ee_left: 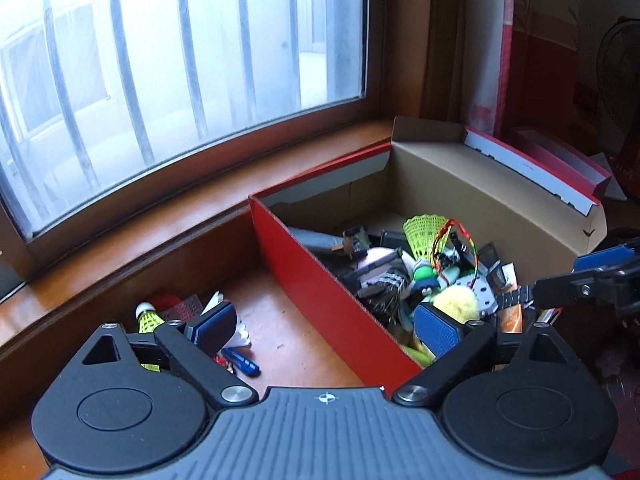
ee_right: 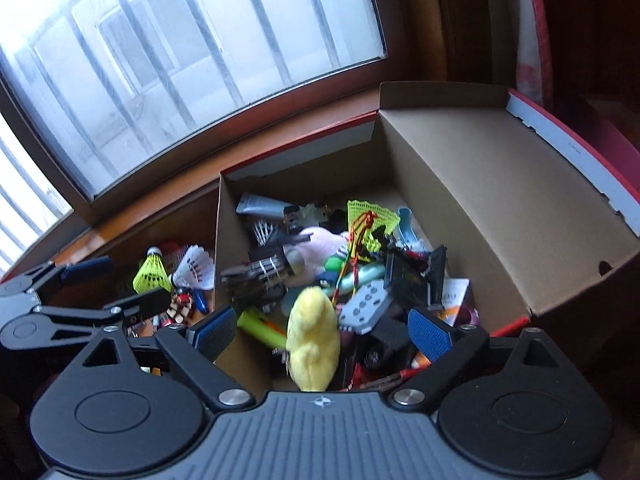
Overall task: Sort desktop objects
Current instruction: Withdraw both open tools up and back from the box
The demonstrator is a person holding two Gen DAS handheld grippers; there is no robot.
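Heaped in the open red shoebox (ee_right: 460, 184): yellow plush toy (ee_right: 314, 340) at the near end, green net shuttlecock (ee_right: 372, 216), grey tube (ee_right: 260, 206), pink plush (ee_right: 316, 240), black plastic parts and a white studded plate (ee_right: 366, 300), all tangled with a red-and-green cord (ee_right: 352, 256). Left outside on the wooden desktop (ee_left: 280, 344), just beside the box's red wall: yellow-green shuttlecock (ee_right: 152, 272), white feather shuttlecock (ee_right: 196, 266), blue pen-like piece (ee_left: 242, 362), small red-and-white bits too small to name.

Right gripper (ee_right: 320, 330) spread wide over the near end of the box, the plush between its blue pads but not touched, nothing pinched. Left gripper (ee_left: 324, 324) likewise spread, straddling the red wall, one pad over the desktop pile, the other over the box; holding nothing.

Judged step: sorting partway along, most things in the box and a small cluster beside it. Could be a hand freshly emptied over the box or one about to reach in; not settled here.

Any further pick from the desktop cluster would call for a narrow, careful pinch: shuttlecocks light and easily crushed at the skirt, pieces lying touching, the box wall close against the outer pad
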